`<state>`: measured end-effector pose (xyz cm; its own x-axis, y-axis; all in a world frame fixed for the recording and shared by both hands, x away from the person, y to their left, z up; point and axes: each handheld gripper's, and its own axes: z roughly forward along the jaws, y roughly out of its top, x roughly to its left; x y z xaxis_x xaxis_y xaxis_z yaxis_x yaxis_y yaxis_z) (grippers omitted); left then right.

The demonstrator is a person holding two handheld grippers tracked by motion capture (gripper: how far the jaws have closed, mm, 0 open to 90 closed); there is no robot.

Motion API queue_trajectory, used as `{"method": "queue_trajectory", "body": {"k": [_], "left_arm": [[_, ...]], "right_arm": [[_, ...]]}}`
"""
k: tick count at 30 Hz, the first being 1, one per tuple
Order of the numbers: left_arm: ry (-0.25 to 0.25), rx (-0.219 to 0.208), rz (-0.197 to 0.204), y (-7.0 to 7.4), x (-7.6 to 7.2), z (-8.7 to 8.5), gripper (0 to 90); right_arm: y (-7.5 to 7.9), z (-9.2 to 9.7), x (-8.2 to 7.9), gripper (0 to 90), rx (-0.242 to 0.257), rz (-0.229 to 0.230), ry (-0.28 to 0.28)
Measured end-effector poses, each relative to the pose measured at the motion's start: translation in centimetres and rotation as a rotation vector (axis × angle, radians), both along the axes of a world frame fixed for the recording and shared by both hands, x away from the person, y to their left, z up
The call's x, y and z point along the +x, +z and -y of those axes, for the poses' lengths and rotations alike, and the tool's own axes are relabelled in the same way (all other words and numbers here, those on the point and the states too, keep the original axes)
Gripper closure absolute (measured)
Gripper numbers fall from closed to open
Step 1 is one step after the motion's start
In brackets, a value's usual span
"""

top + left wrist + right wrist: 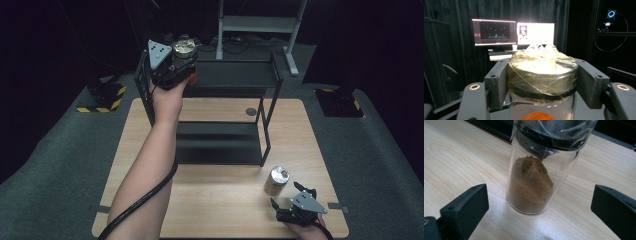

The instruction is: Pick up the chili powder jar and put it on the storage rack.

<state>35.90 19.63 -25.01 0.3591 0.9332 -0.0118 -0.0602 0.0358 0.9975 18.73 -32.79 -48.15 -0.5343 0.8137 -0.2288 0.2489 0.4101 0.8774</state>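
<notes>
Clamped between the left gripper [541, 82] jaws, a film-wrapped jar [542, 75] of orange powder hangs above the left end of the black rack [220, 150], seemingly bound for its upper shelf. Nearer the person than the rack, the right gripper [536, 217] stands wide around a second jar [534, 182] of brown powder on the table [210, 200], touching nothing; the rack's posts could catch the raised jar

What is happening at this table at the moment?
A person works with two sets of tongs. The left tongs are shut on a wrapped jar, held up by the black shelf rack. The right tongs are open around a second jar of brown powder, which stands on the wooden table, not gripped.
</notes>
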Motion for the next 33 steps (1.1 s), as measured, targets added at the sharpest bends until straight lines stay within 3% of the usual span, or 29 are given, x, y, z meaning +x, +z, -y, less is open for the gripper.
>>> {"method": "queue_trajectory", "body": {"k": [11, 17, 20, 21, 27, 33], "left_arm": [[-0.013, 0.01, -0.019, 0.4, 0.0, -0.1, 29.4], [0.002, 0.021, -0.026, 0.4, -0.1, 0.4, 15.3], [0.025, 0.008, -0.031, 0.3, -0.3, 0.9, 2.6], [0.012, -0.003, -0.022, 0.1, -0.4, 0.7, 0.4], [0.025, 0.006, -0.024, 0.1, -0.9, 0.8, 0.4], [0.007, -0.005, -0.01, -0.1, -1.6, 0.4, 0.4]], "right_arm": [[0.0, 0.0, 0.0, 0.4, -0.002, -0.002, 0.0], [0.0, 0.0, 0.0, 0.4, -0.001, 0.0, 0.0], [0.0, 0.0, 0.0, 0.4, -0.003, 0.0, 0.002], [0.0, 0.0, 0.0, 0.4, -0.003, -0.001, 0.002], [0.0, -0.1, 0.0, 0.4, -0.006, 0.001, 0.003], [0.0, -0.1, 0.0, 0.4, -0.006, 0.0, 0.003]]}}
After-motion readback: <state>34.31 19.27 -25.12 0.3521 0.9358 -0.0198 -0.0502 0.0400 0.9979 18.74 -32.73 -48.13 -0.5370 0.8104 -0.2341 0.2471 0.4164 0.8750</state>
